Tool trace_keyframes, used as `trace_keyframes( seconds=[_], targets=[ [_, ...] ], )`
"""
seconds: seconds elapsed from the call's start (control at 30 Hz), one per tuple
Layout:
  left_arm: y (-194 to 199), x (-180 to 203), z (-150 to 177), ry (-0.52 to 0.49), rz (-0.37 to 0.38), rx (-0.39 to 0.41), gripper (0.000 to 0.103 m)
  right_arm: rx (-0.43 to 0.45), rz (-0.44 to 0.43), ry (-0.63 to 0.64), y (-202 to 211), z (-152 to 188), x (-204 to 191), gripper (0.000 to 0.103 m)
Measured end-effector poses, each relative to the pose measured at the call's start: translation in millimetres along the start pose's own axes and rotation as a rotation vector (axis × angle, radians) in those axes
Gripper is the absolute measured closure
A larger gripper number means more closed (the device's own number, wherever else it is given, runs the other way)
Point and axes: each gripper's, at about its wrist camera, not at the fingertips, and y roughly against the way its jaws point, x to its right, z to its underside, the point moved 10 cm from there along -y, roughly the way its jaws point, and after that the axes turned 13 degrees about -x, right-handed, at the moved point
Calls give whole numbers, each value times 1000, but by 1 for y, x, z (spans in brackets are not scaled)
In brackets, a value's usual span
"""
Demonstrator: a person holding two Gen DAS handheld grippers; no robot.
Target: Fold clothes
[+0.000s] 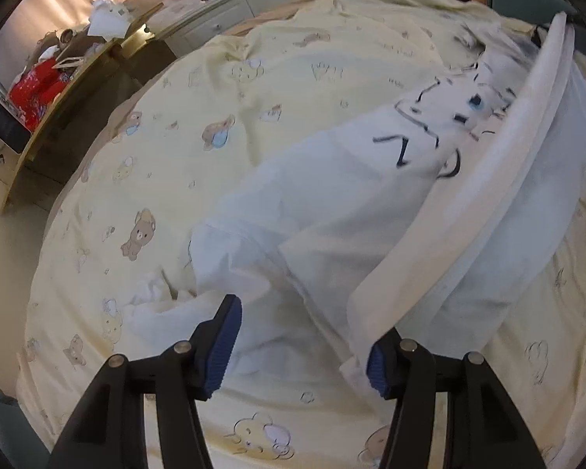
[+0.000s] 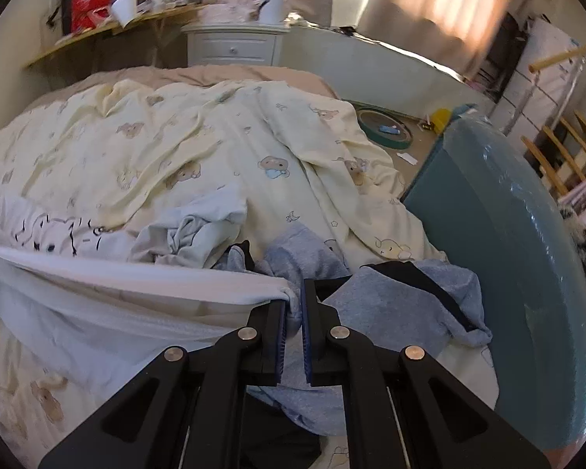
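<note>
A white garment [image 1: 332, 211] with black line print lies spread on the yellow bear-print duvet [image 1: 199, 125]. Its hem [image 1: 484, 179] is pulled up into a taut band running from the bottom centre to the upper right of the left wrist view. My left gripper [image 1: 301, 336] is open wide just above the garment, and the hem's near corner lies against the right finger's blue pad [image 1: 377, 367]. My right gripper [image 2: 293, 305] is shut on the white hem's other end [image 2: 136, 277], which stretches away to the left.
A blue-grey garment with black trim [image 2: 394, 305] and a crumpled pale grey one [image 2: 199, 230] lie on the bed near my right gripper. A teal bed end [image 2: 508, 242] rises at the right. A white bedside cabinet [image 2: 234, 47] and a cluttered wooden shelf [image 1: 58, 78] stand beyond.
</note>
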Motion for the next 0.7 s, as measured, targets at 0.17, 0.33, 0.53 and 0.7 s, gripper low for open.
trace_keyframes(
  seconds=[0.17,0.33,0.53,0.7],
  targets=[
    [-4,10,7,8,80,-28,103,-5,-16,8,2,1,-6,97],
    [14,33,15,-5,112,-29,103,-26,-66,10,9,9,-11,97],
    [66,34,33,95,117,44,103,-36,-92,65,28,24,-23,97],
    [102,41,64,136,134,79,103,-61,-110,138,51,50,-31,97]
  ],
)
